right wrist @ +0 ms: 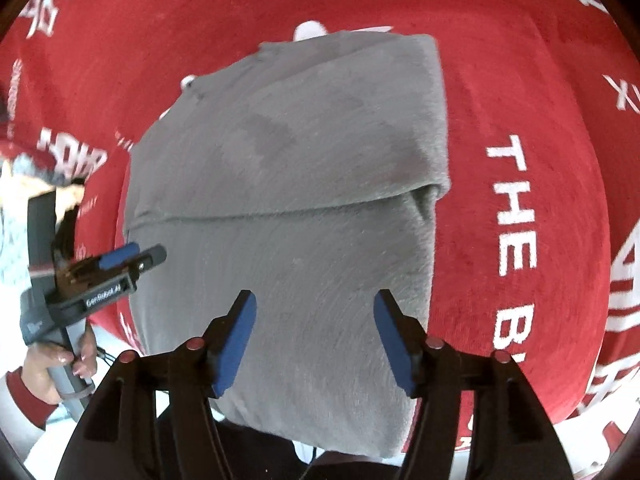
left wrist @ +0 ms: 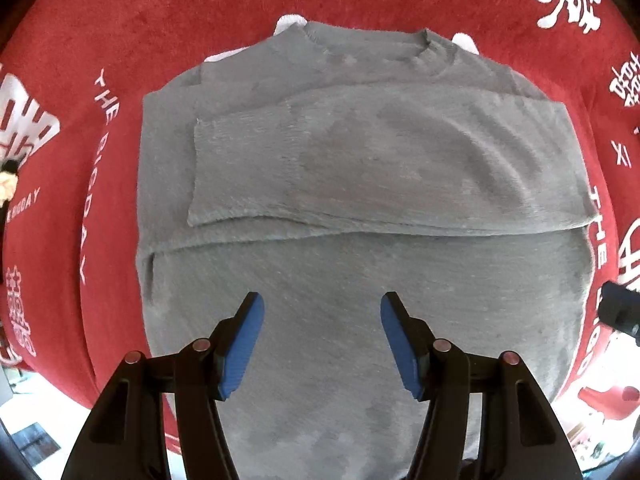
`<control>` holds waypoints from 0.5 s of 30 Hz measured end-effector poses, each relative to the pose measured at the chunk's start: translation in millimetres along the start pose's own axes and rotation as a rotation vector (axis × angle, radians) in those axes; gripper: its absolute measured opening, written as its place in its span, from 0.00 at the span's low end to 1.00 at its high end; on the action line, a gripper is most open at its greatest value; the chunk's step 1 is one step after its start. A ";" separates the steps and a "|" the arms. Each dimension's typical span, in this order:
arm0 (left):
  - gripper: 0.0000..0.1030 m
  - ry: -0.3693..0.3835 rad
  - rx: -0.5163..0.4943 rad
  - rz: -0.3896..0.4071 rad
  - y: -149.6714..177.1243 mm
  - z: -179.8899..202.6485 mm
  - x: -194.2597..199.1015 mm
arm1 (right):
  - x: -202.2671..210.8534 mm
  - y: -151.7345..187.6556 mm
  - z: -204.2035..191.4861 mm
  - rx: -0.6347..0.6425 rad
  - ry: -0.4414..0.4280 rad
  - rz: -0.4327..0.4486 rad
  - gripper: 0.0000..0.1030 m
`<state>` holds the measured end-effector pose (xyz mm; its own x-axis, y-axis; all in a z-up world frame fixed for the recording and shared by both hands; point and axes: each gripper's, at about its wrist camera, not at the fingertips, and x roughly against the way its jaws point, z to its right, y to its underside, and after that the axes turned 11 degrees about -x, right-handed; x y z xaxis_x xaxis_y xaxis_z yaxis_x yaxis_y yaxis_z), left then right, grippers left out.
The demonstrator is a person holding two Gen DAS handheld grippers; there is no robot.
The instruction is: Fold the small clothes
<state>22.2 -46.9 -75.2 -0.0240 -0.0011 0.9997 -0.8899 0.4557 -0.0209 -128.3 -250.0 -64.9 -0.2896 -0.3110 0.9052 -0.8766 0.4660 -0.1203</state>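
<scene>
Both sleeves lie folded across the grey sweater point(left wrist: 360, 208). Left tongs point(left wrist: 322, 344) and right tongs point(right wrist: 315, 340) hang wide, empty. Bottom-to-collar fold seems left.

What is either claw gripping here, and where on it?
Nothing. The left claw and right claw both stand open above the fuzzy grey knitted sweater, sleeves folded across, on the red printed cloth.
</scene>
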 end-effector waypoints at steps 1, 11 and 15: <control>0.68 -0.001 0.011 -0.001 1.7 3.3 2.5 | 0.5 1.1 -1.3 0.016 0.000 -0.006 0.63; 0.89 0.001 0.084 -0.005 25.0 36.9 21.9 | 5.3 10.5 2.3 0.101 0.012 -0.037 0.75; 0.89 0.012 0.109 -0.011 34.2 22.4 14.6 | 10.4 15.9 1.3 0.111 0.018 -0.013 0.78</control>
<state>-18.7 -51.2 -61.6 -0.0089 0.0050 0.9999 -0.9342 0.3565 -0.0101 -145.7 -246.9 -58.0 -0.2717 -0.3015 0.9139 -0.9179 0.3666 -0.1519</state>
